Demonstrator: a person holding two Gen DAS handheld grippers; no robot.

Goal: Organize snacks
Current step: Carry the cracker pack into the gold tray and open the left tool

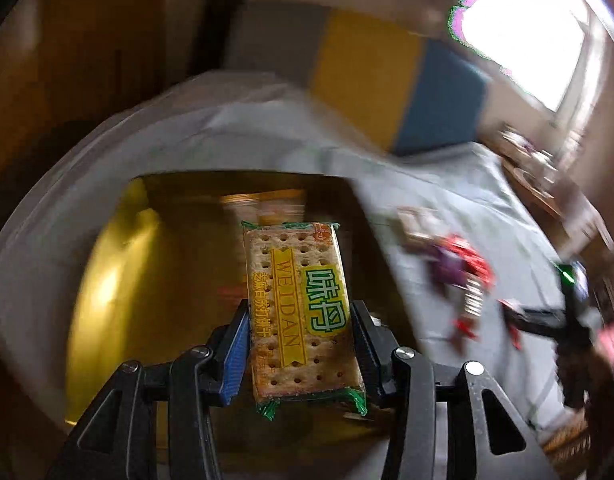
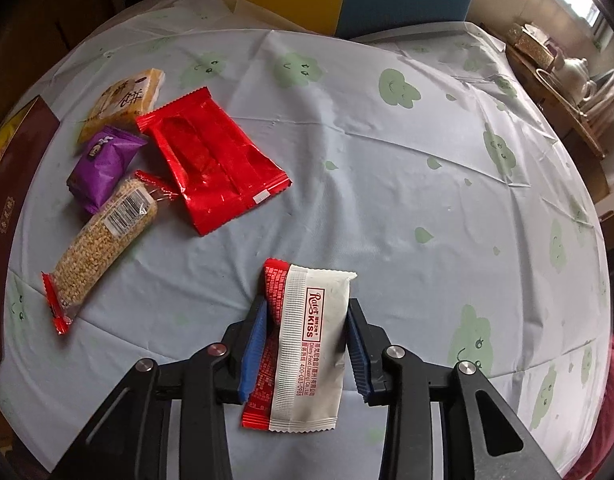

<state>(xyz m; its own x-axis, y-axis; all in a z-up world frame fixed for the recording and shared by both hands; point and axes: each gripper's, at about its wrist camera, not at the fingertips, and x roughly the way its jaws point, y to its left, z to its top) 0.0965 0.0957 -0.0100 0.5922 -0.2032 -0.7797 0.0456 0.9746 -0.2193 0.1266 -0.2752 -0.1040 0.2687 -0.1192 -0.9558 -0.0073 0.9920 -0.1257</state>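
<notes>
The left claw (image 1: 301, 344) gripped a cracker pack (image 1: 301, 312) above the gold-lined box (image 1: 107, 280); the right claw (image 2: 305, 344) clamped a Rater Kiss packet (image 2: 307, 344). Four snacks lay at ten o'clock on the worktop (image 2: 387, 200), so sorting appeared roughly half done.

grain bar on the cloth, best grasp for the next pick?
Grip the grain bar across its narrow width at mid-length, coming from above with fingers on its two long sides. It lies flat, long and slim; its upper end rests by the purple packet and red packet, so the middle looks freest.
</notes>
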